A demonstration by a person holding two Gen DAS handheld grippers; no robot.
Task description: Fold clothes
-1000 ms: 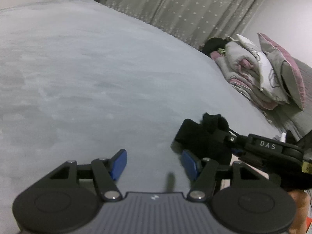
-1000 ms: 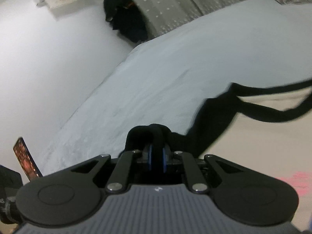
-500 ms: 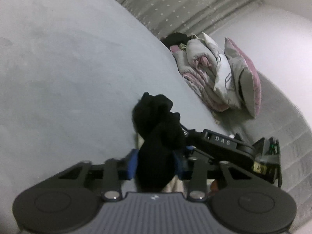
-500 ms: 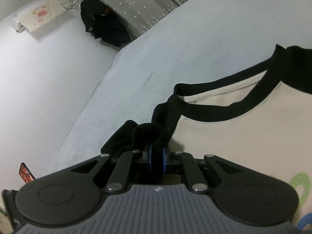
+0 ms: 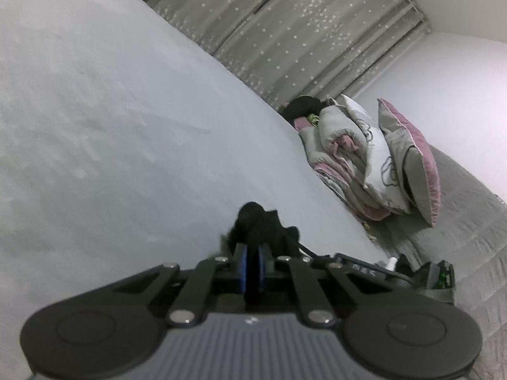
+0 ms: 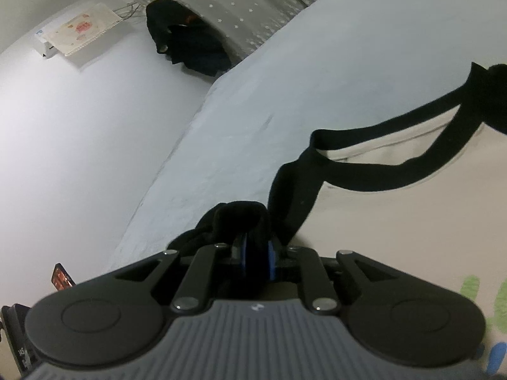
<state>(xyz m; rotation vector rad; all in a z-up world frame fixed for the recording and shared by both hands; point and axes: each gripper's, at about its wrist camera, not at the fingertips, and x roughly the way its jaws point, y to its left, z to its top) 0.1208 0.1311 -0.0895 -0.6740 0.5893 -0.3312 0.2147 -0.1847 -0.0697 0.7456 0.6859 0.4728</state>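
Left gripper (image 5: pixel 252 264): blue pads pinched tight on bunched black fabric of the cream T-shirt (image 6: pixel 396 221), above the pale grey bed (image 5: pixel 111 142). Folded quilt and pillows (image 5: pixel 364 158) at far right. Right gripper (image 6: pixel 256 261): likewise clamped on a black shoulder, collar band (image 6: pixel 380 171) stretched taut between.
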